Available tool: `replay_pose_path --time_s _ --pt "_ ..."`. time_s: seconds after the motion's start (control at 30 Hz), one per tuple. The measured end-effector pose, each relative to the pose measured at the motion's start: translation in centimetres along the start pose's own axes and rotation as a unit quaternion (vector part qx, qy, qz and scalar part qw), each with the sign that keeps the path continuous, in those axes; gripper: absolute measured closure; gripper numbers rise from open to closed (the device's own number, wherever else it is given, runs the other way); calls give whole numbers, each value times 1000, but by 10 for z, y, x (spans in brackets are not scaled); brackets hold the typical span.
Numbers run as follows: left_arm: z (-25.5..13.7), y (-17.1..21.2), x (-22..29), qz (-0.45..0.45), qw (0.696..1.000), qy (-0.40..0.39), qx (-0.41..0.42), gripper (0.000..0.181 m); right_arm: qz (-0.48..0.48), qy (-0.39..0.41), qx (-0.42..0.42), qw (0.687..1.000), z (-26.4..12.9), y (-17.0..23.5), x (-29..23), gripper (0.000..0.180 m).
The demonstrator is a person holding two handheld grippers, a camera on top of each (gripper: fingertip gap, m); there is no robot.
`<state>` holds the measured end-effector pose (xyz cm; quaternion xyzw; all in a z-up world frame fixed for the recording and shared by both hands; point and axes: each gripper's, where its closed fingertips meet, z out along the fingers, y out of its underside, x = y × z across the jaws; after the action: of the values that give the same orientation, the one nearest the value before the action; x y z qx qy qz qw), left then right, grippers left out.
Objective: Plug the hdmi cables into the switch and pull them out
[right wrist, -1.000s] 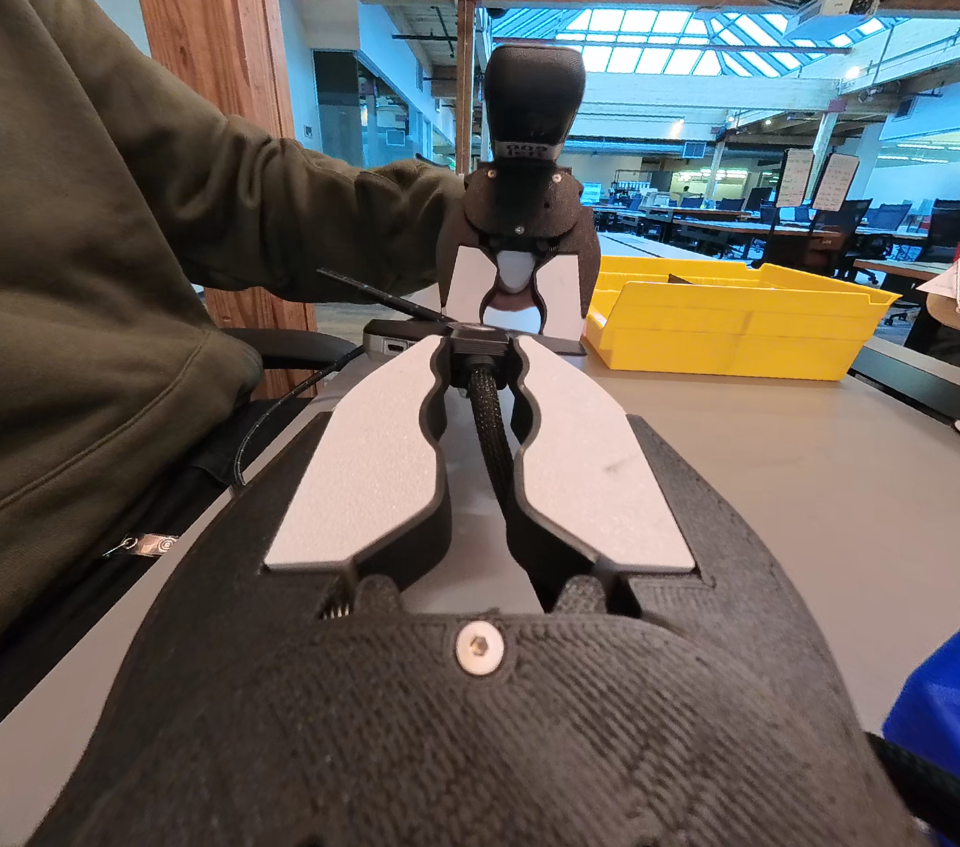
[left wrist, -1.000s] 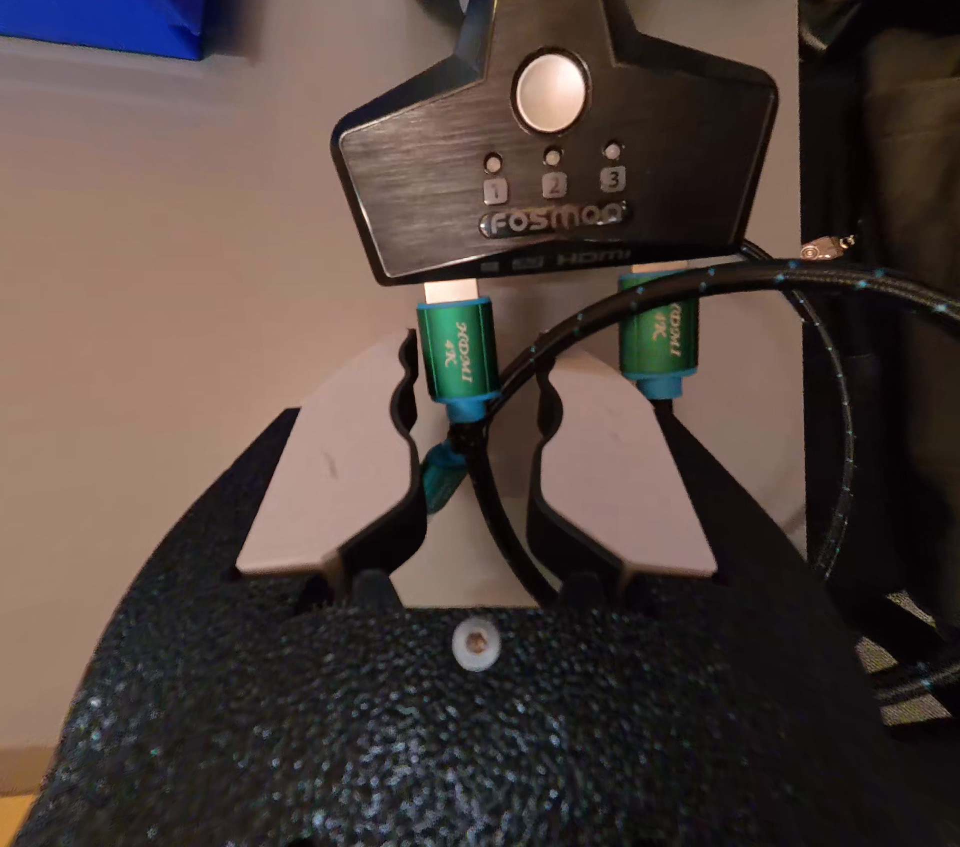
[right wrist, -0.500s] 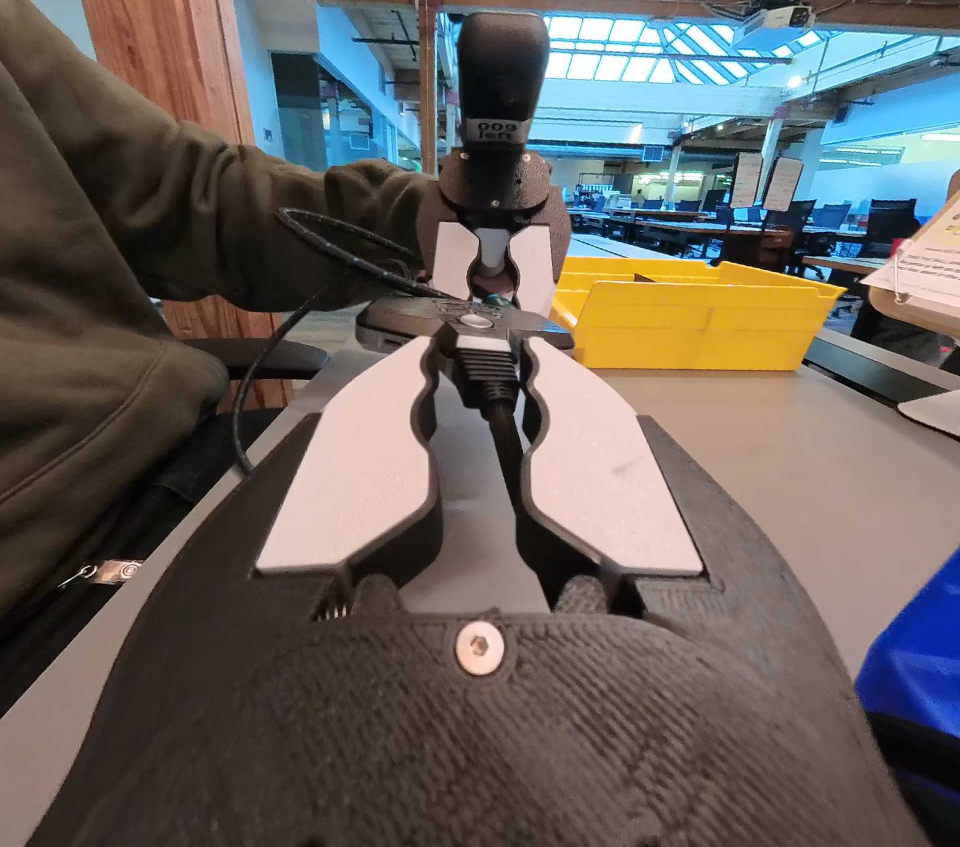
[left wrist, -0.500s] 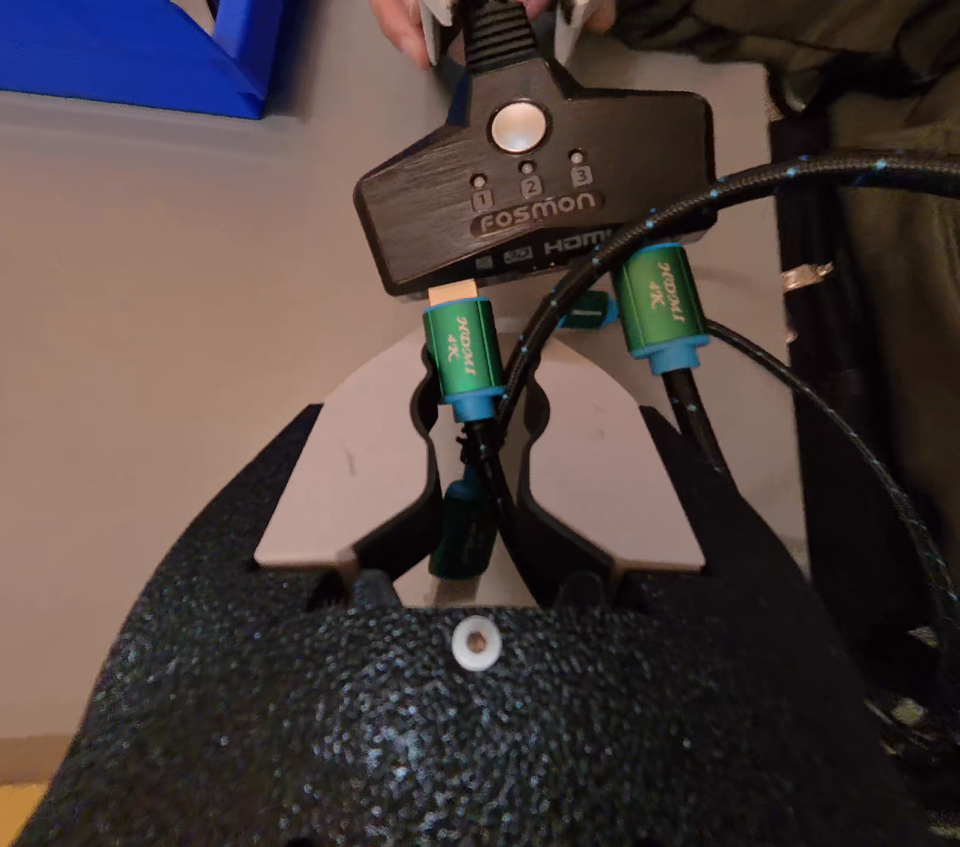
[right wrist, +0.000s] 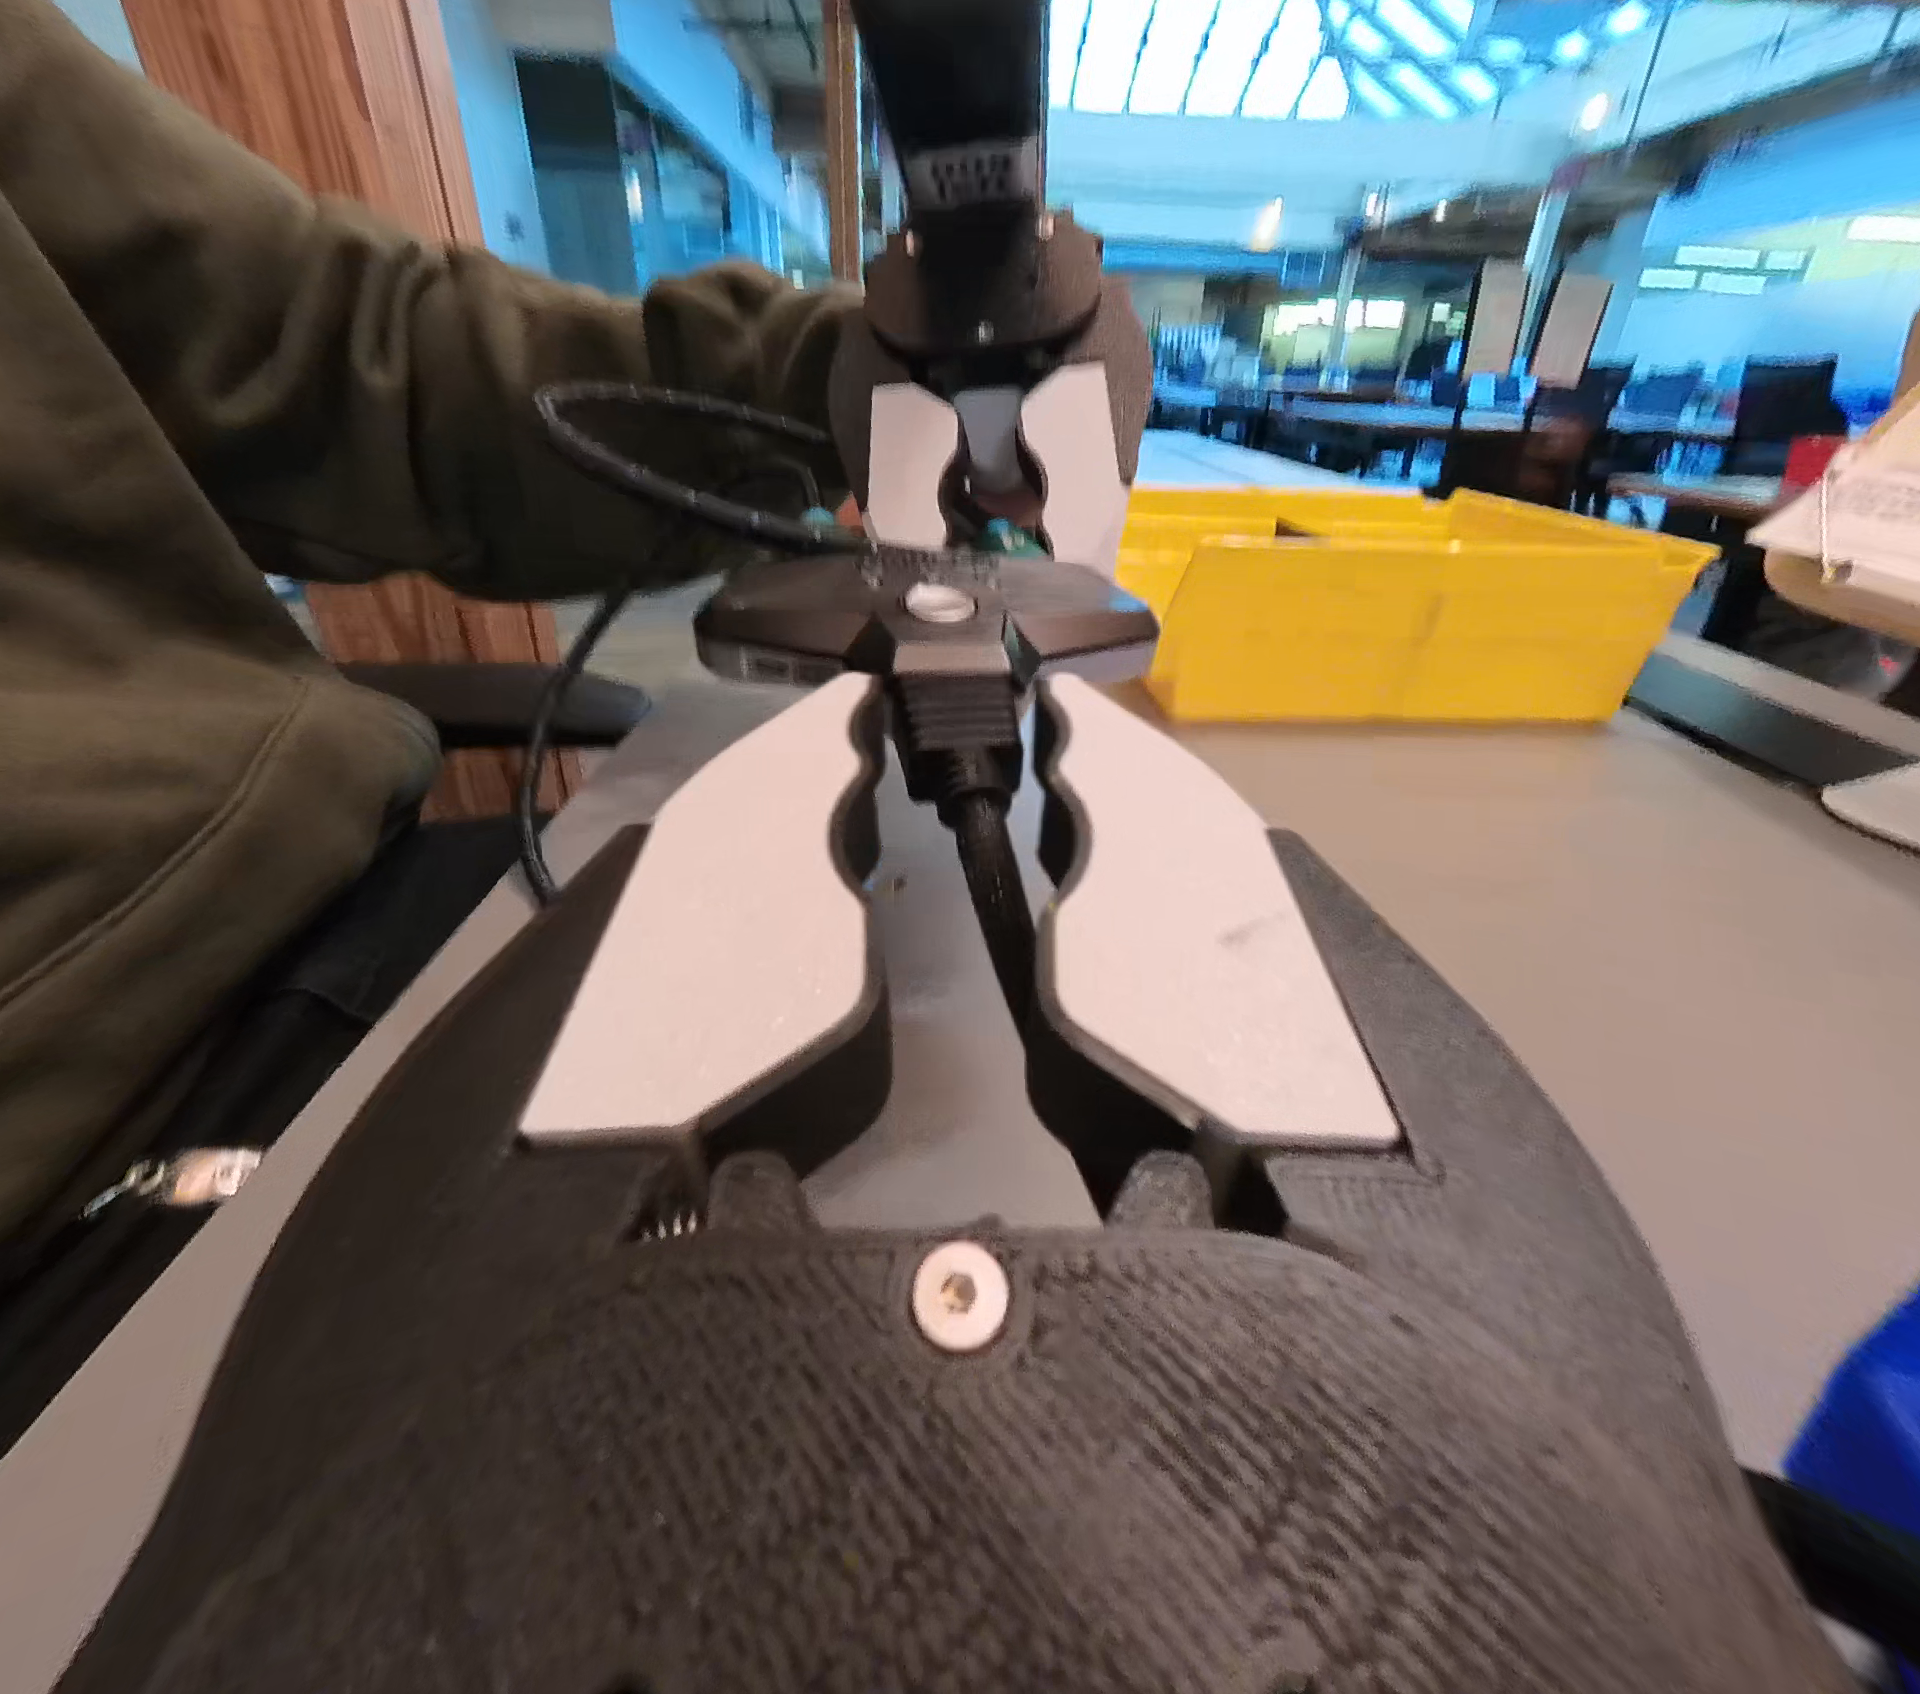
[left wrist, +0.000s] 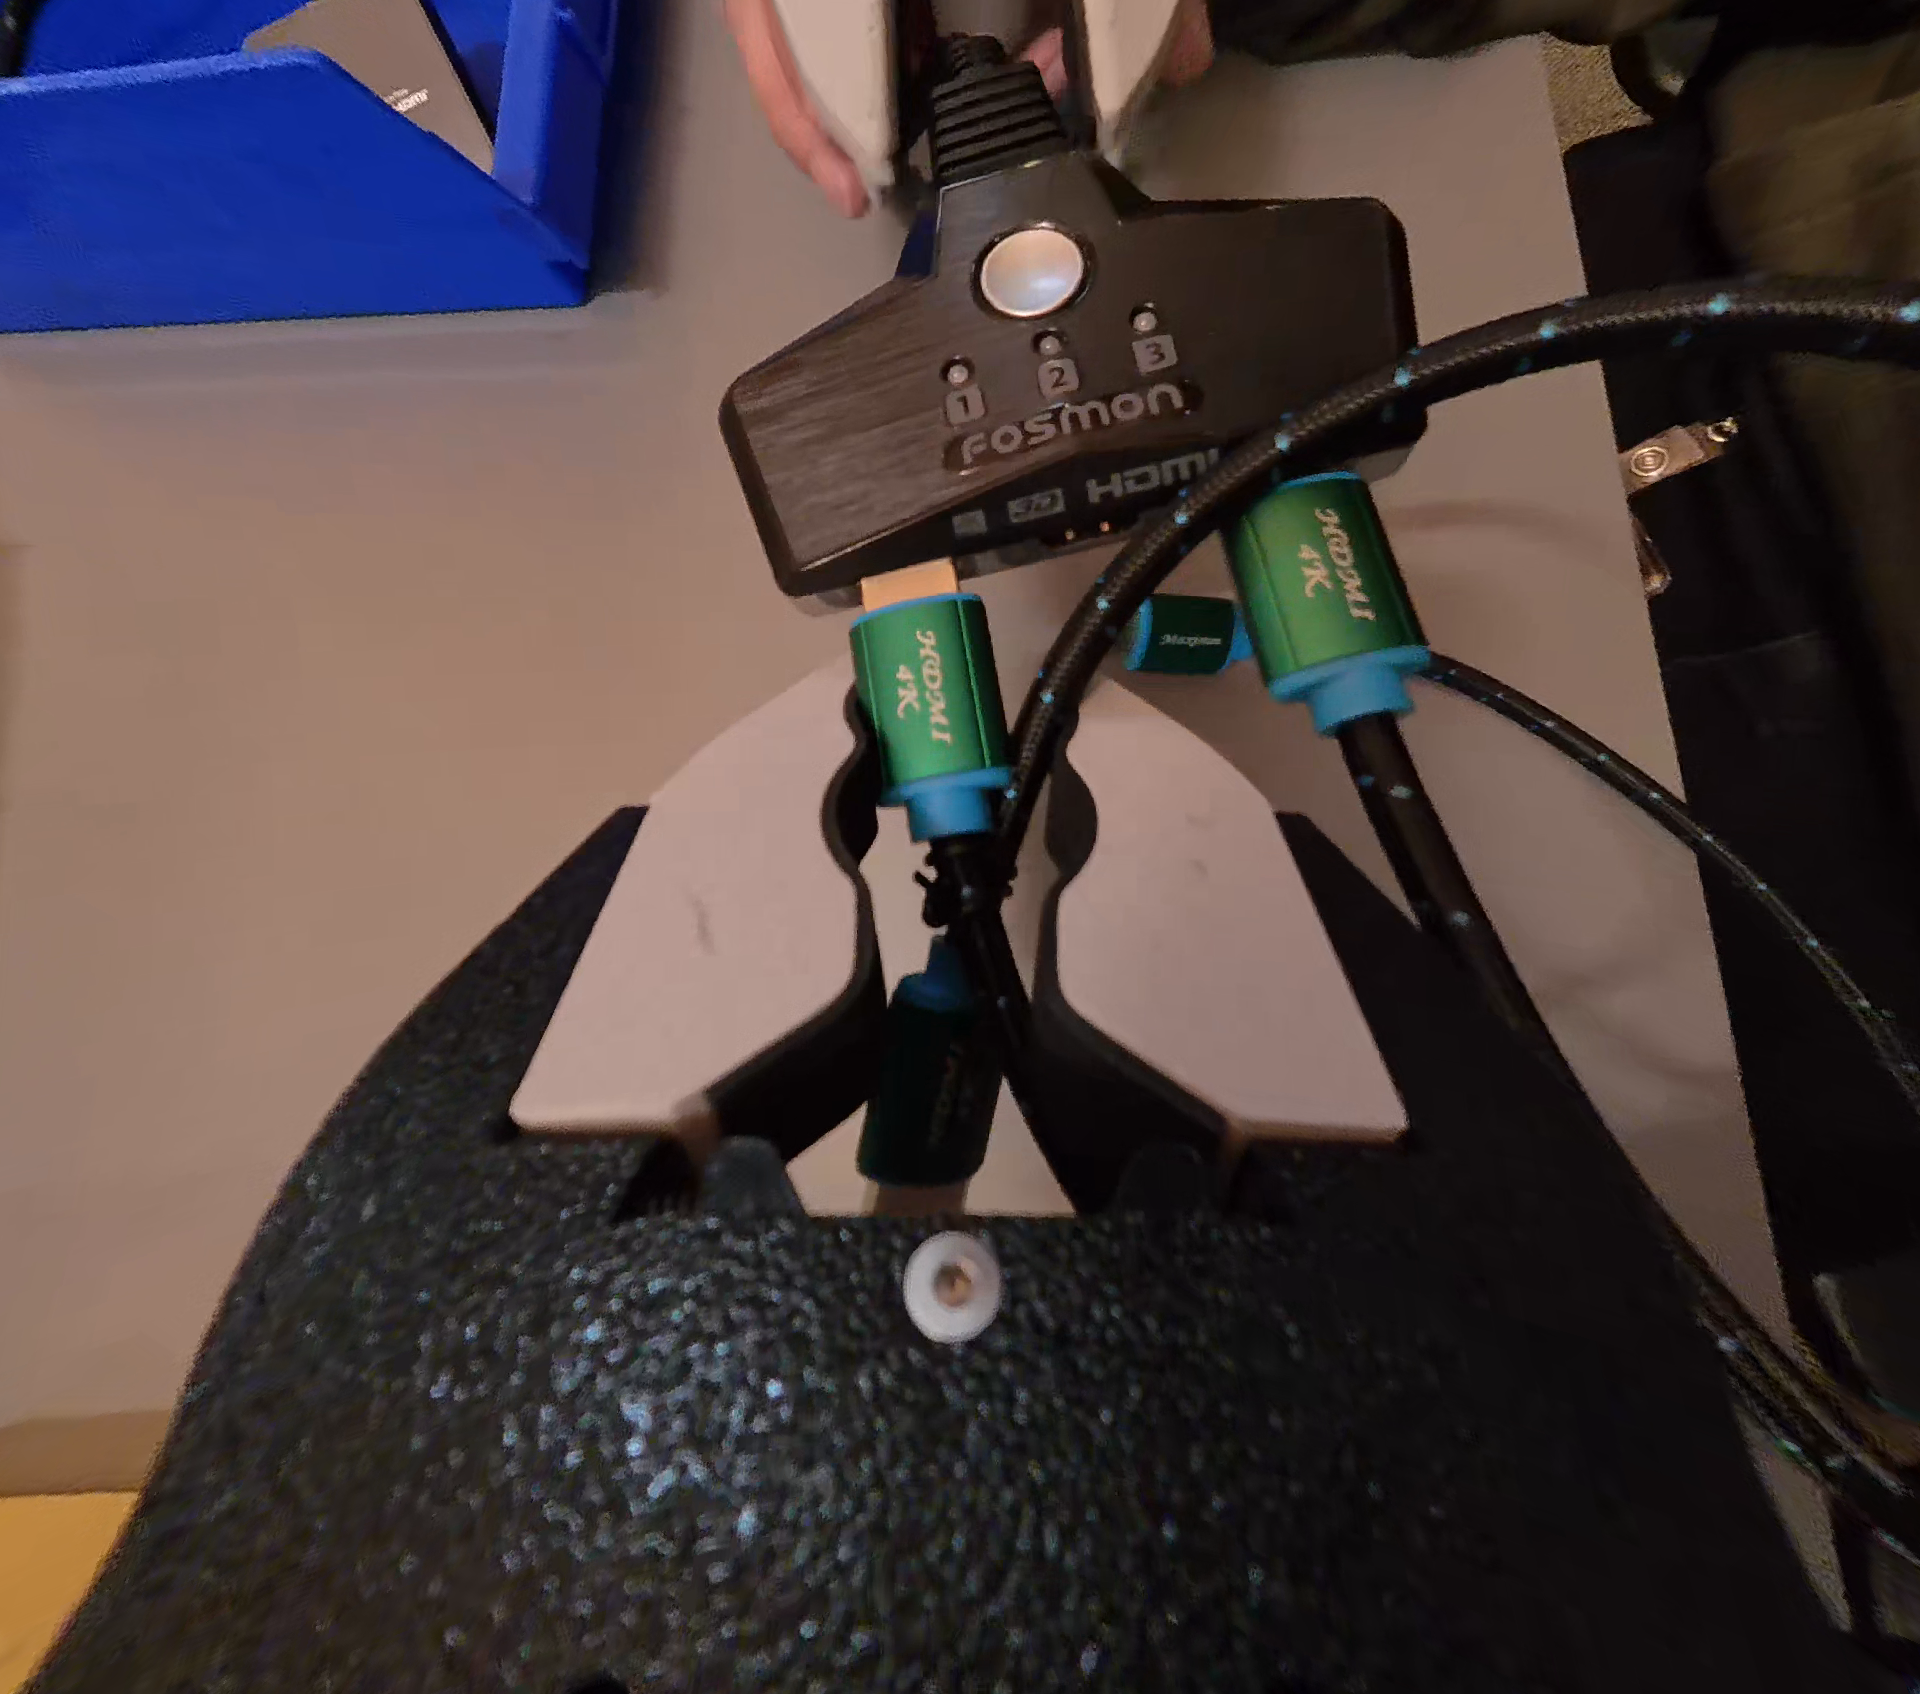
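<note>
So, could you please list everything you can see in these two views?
HDMI switch: one, black, between the two grippers.
plugged HDMI plugs: two, green, at the switch's near edge; the left one shows gold metal.
loose HDMI plugs: two, green, below the left gripper and behind the crossing cable.
braided cables: several, black with blue flecks.
blue bin: one, holding a cable and a dark flat item.
yellow bin: one, behind the switch.
table: one, grey.
wooden post: one, brown.
sleeve: olive.
left gripper: fingers flank the left plug.
right gripper: fingers flank the switch's rear cable.
</note>
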<state>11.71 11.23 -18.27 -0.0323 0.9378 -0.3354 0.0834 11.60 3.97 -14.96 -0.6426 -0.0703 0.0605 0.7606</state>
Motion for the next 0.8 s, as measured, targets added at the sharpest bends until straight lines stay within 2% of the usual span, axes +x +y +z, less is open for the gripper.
replay_pose_path --time_s 0.03,0.1,0.13,0.23,0.3,0.37,0.5,0.53,0.57,0.77,0.8 --pt "1 -1 -1 4 1000 -1 3 152 5 0 21 1000 1 -4 0 165" --pt "2 -2 -1 10 1000 -4 8 152 12 2 26 1000 2 -5 2 180" --pt "1 -2 -2 10 1000 -7 9 152 14 3 27 1000 2 -5 3 177" --pt "-3 -3 -6 5 1000 -15 13 152 19 15 35 999 0 -7 6 144" --pt "-7 -4 -7 9 1000 -17 17 152 26 18 24 999 -1 -5 8 134" --pt "-11 -7 -6 15 999 -17 22 152 23 19 9 1000 1 -2 8 133" --pt "-12 -9 -6 23 999 -14 21 152 7 2 -42 999 11 11 0 135" --pt "-11 -9 -5 24 999 -12 19 152 3 2 -43 999 13 11 -1 143" --pt "-10 -8 -5 24 1000 -10 17 152 0 2 -35 999 13 10 -1 152" --pt "-8 -6 -7 21 999 -14 21 152 35 -2 25 999 8 -4 1 144" --pt "-8 -7 -7 19 999 -14 25 152 40 -2 26 999 8 -4 1 147"
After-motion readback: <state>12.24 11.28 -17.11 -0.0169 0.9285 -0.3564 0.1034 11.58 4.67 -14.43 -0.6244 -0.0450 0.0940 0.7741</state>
